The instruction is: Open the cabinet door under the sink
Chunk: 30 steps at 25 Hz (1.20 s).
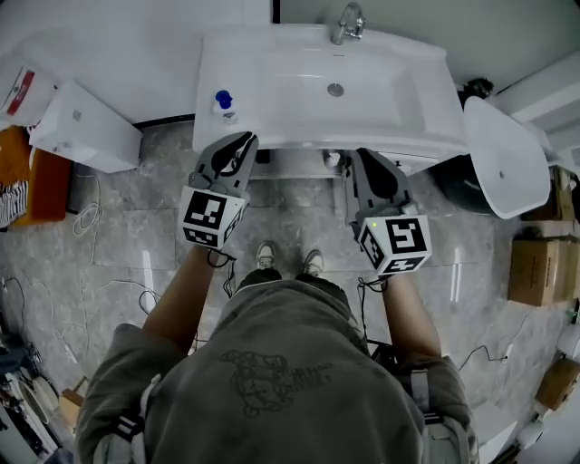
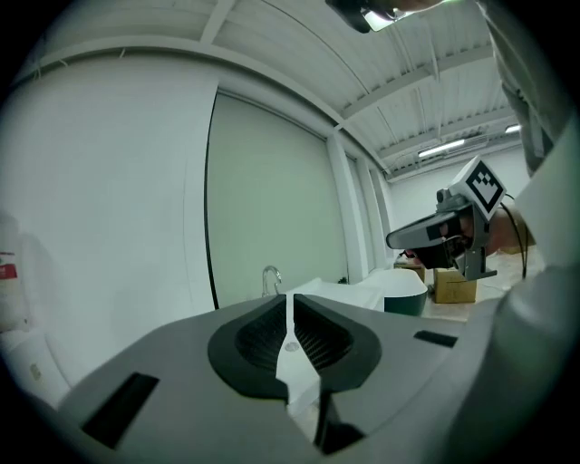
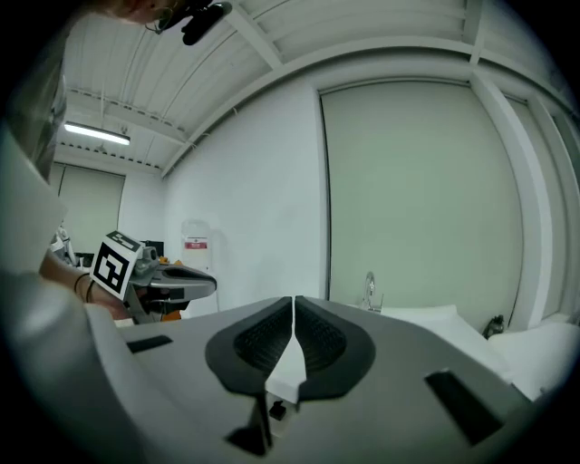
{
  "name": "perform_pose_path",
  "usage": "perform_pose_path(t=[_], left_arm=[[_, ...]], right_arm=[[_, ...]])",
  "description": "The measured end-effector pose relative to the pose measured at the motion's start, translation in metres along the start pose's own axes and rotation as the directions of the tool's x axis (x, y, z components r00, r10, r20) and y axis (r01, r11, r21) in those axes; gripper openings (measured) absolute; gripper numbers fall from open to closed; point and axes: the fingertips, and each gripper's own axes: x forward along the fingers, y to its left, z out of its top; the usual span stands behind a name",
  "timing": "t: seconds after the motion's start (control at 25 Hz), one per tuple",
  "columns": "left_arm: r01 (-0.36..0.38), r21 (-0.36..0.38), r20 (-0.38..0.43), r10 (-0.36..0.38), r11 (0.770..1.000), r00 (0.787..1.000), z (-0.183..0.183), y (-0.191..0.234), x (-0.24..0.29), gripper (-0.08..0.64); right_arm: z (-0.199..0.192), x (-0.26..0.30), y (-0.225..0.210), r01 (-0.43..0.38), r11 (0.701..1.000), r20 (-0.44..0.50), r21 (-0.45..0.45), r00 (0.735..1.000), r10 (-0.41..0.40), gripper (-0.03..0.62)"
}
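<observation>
As the head view shows it: both claws are raised at the front edge of the sink (image 1: 272, 82), one to each side of the person's shoes (image 1: 288, 260).
Head view, left gripper (image 1: 243, 143): its tips are met by the basin's front rim; a blue-capped bottle (image 1: 224, 100) stands just ahead of them on the rim.
Head view, right gripper (image 1: 361, 156): its tips are tucked at the basin's front rim; the faucet (image 1: 347, 23) is seen well ahead of it, at the far side of the basin.
Head view, cabinet door: it lies beneath the sink, ahead of and below both claws, and is hidden by the basin's overhang.
Head view, white lid (image 1: 503, 154): it is seen to the right of the right claw, apart from it.
Left gripper view, left gripper (image 2: 290, 299): the jaws are pressed together and nothing is pinched.
Left gripper view, surroundings: the faucet (image 2: 270, 276) and the sink (image 2: 362, 292) are seen ahead of the claw; the right gripper (image 2: 391, 240) is seen to its right.
Right gripper view, right gripper (image 3: 294, 304): the jaws are pressed together, with nothing between them.
Right gripper view, surroundings: the faucet (image 3: 370, 288) and the sink (image 3: 435, 317) are seen ahead and slightly right; the left gripper (image 3: 210, 285) is seen to the left.
</observation>
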Motion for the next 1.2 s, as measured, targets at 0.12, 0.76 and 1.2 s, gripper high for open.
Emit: perform_pose_path(t=[0.12, 0.76, 1.2], left_arm=[[-0.007, 0.021, 0.055, 0.005, 1.0, 0.998, 0.034, -0.006, -0.003, 0.035], [-0.004, 0.261, 0.202, -0.051, 0.965, 0.978, 0.15, -0.047, -0.051, 0.035], [-0.016, 0.252, 0.201, -0.036, 0.968, 0.979, 0.154, -0.044, -0.059, 0.035]], right_arm=[[0.033, -0.015, 0.007, -0.015, 0.996, 0.05, -0.089, 0.999, 0.019, 0.031], [0.144, -0.077, 0.024, -0.007, 0.983, 0.269, -0.185, 0.961, 0.057, 0.031], [0.156, -0.086, 0.033, -0.02, 0.975, 0.272, -0.22, 0.959, 0.081, 0.031]])
